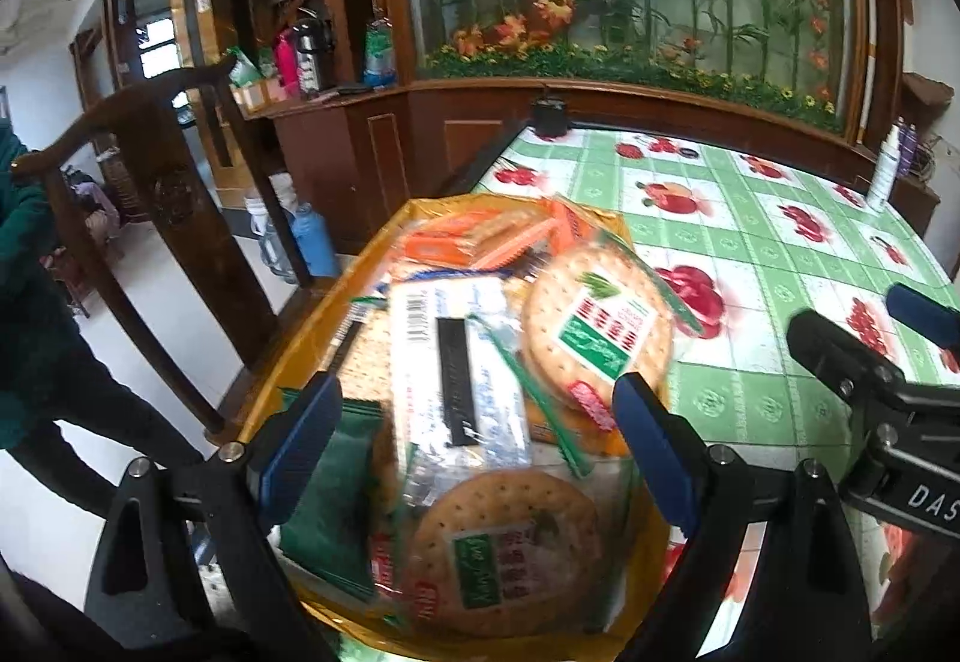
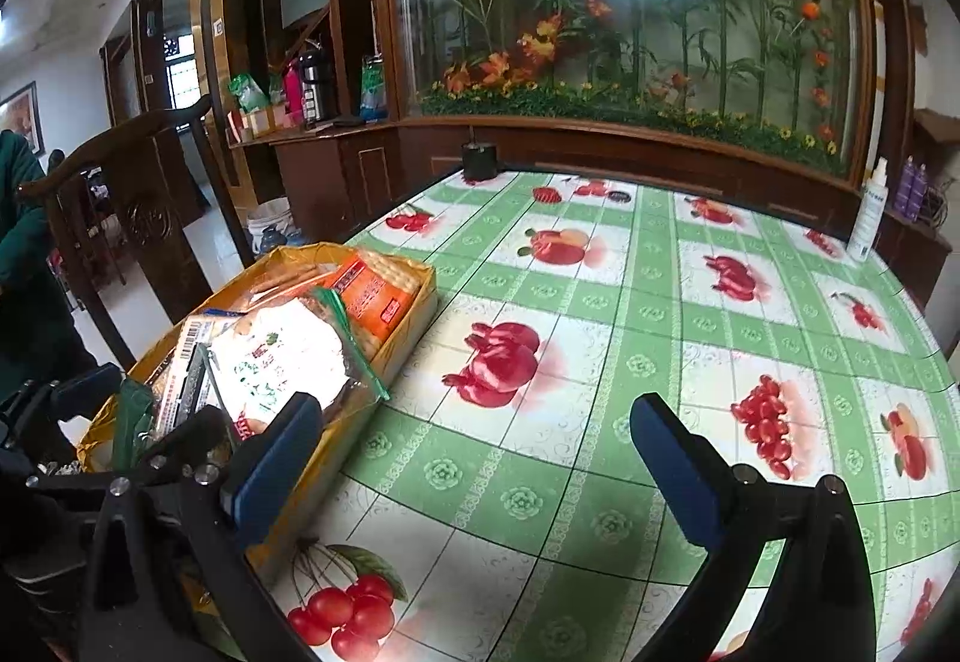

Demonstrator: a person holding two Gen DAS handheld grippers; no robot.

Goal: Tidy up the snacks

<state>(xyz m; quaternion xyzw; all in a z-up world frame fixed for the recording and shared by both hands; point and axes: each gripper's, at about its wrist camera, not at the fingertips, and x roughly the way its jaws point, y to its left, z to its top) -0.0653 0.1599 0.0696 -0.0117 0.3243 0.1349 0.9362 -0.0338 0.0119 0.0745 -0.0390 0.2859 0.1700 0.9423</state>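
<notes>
1. Blue-padded, black-framed, the left gripper (image 1: 474, 416) hangs over a shallow yellow cardboard tray (image 1: 282, 362) of snacks, its two fingers spread wide and grasping nothing.
2. Directly beneath it lies a round cracker packet in clear wrap with a green-and-red label (image 1: 498, 548), and a second round cracker packet of the same kind (image 1: 594, 332) rests further along the tray, tilted against the other packs.
3. Between the two rounds sits a long white packet with a barcode and a black stripe (image 1: 447, 362), and a dark green foil packet (image 1: 336, 494) lies just beside the left finger.
4. At the tray's far end are orange rectangular cracker packets (image 1: 474, 242), stacked loosely on one another.
5. That tray stands at the left edge of a table covered in a green-and-white checked oilcloth printed with red fruit (image 2: 630, 362).
6. Over the bare cloth, to the right of the tray, the right gripper (image 2: 474, 422) hangs with its blue fingers released and wide apart, holding nothing; its left finger is near the tray's wall.
7. On the far side of the table stand a small black cylindrical container (image 2: 480, 161) and a white spray bottle (image 2: 867, 218), well apart from the tray.
8. Beside the table on the left is a dark carved wooden chair (image 2: 150, 218), and behind the table a glass-fronted display of artificial flowers (image 2: 630, 2).
</notes>
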